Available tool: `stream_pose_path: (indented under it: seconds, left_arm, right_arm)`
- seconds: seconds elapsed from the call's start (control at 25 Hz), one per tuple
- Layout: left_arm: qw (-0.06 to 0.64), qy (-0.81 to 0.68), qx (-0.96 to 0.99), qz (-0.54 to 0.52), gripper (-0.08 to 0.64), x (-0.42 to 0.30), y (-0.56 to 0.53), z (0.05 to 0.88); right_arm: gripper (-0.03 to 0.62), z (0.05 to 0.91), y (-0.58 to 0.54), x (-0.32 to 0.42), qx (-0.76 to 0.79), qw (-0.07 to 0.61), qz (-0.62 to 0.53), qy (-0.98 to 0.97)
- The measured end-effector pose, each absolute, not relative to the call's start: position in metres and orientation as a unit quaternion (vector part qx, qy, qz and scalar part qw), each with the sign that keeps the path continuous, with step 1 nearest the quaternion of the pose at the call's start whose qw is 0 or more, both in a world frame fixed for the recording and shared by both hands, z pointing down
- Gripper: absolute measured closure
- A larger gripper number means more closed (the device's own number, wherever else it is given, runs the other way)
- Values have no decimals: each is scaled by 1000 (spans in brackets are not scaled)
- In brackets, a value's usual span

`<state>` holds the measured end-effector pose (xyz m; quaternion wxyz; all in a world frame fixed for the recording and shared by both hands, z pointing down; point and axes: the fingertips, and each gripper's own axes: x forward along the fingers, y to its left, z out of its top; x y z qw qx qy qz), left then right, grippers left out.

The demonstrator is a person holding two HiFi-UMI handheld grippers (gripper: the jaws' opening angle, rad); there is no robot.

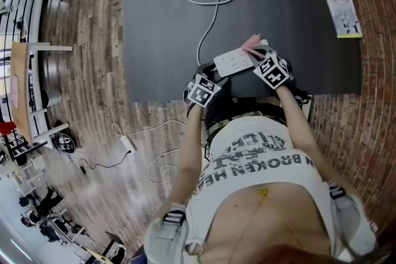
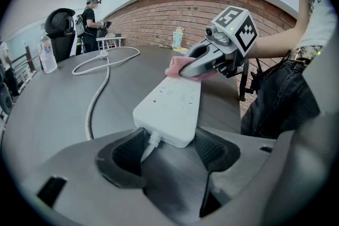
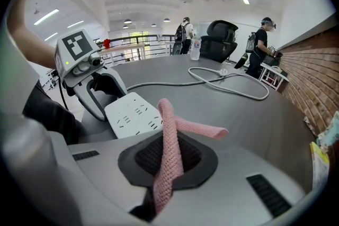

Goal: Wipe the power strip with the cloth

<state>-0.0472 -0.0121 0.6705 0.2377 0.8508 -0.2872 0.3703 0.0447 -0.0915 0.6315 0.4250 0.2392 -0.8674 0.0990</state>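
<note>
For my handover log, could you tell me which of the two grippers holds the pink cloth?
The right gripper: the pink cloth is pinched in its jaws. The left gripper clamps the power strip instead.

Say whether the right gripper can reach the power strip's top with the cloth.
Likely yes: the right gripper, shut on the cloth, sits at the far end of the power strip; its top is otherwise bare, and the left gripper holds its other end.
</note>
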Motion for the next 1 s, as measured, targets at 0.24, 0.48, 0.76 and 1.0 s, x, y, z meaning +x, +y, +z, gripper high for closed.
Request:
stream_pose_path:
  seconds: [0.24,0.48,0.76,1.0]
  left_arm:
    - [237,-291,849,373,277,-49,-12,666]
    - [235,-287,854,366,278,-48,-13,673]
    - [236,-291,848,373,277,-50,-13,665]
    - [237,-292,848,373,277,-49,-13,665]
  right_arm:
    - [577,632,-92,50,243,426,101,-865]
    - [575,633,-98,61,259,430,107,-858]
    - [577,635,-104,81,286,432,125,-846]
    - [575,636,-107,94,303,432,131,-839]
